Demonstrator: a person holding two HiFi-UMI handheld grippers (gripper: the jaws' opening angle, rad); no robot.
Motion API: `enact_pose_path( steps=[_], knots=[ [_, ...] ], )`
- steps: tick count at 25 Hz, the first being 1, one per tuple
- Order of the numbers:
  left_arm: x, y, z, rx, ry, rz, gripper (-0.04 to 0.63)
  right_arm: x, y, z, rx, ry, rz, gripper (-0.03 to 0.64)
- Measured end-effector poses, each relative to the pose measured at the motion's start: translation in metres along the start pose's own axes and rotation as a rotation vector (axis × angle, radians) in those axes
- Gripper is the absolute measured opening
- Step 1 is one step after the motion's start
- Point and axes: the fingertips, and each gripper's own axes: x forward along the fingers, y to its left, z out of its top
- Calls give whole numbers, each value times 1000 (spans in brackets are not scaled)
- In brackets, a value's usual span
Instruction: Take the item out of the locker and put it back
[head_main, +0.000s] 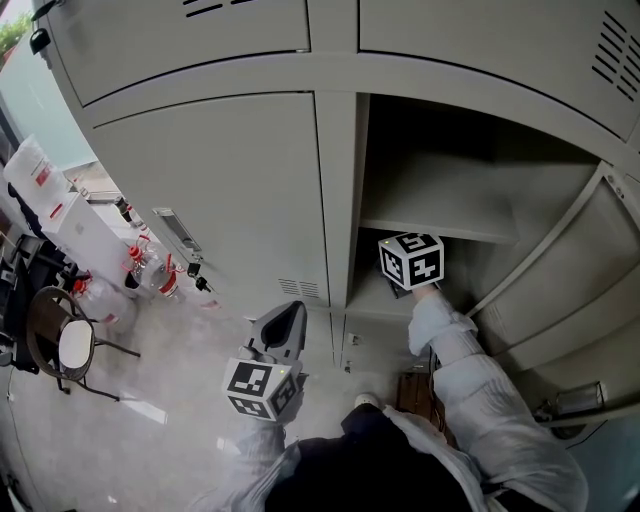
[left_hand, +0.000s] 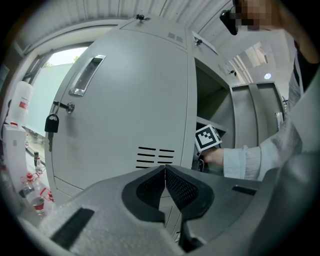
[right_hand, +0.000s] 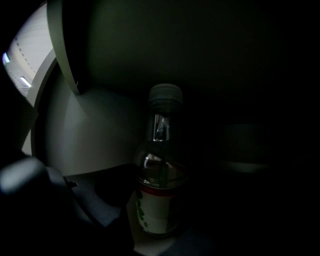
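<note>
A clear bottle (right_hand: 159, 200) with a white, green and red label and a ribbed cap stands upright on the dark locker floor in the right gripper view. My right gripper (right_hand: 160, 222) has it between the jaws; the left pad (right_hand: 102, 202) lies against its side, and the other jaw is lost in the dark. In the head view the right gripper (head_main: 411, 262) reaches into the open locker compartment (head_main: 470, 160), under its shelf (head_main: 440, 225), and the bottle is hidden. My left gripper (head_main: 283, 325) (left_hand: 165, 172) hangs shut and empty before the closed locker door (head_main: 220, 190).
The open door (head_main: 570, 270) swings out to the right of my arm. A key (left_hand: 50, 122) hangs in the closed door's lock under its handle (left_hand: 86, 75). Several bottles (head_main: 150, 270) and a round stool (head_main: 70, 345) stand on the floor at the left.
</note>
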Motion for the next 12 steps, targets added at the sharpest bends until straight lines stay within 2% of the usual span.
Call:
enact_pose_path(
  steps=[4,9,12],
  knots=[
    [-5,0,2,-5,-7,3,8,-6,0,4,-21,-23,-6,325],
    [-14,-5,3,-5,-14,-5,8,-19,2,11,29,-54,7,437],
    [-21,-12,3,0,-18,-20,8,-33,6,10,38,-57,-5,453]
  ],
)
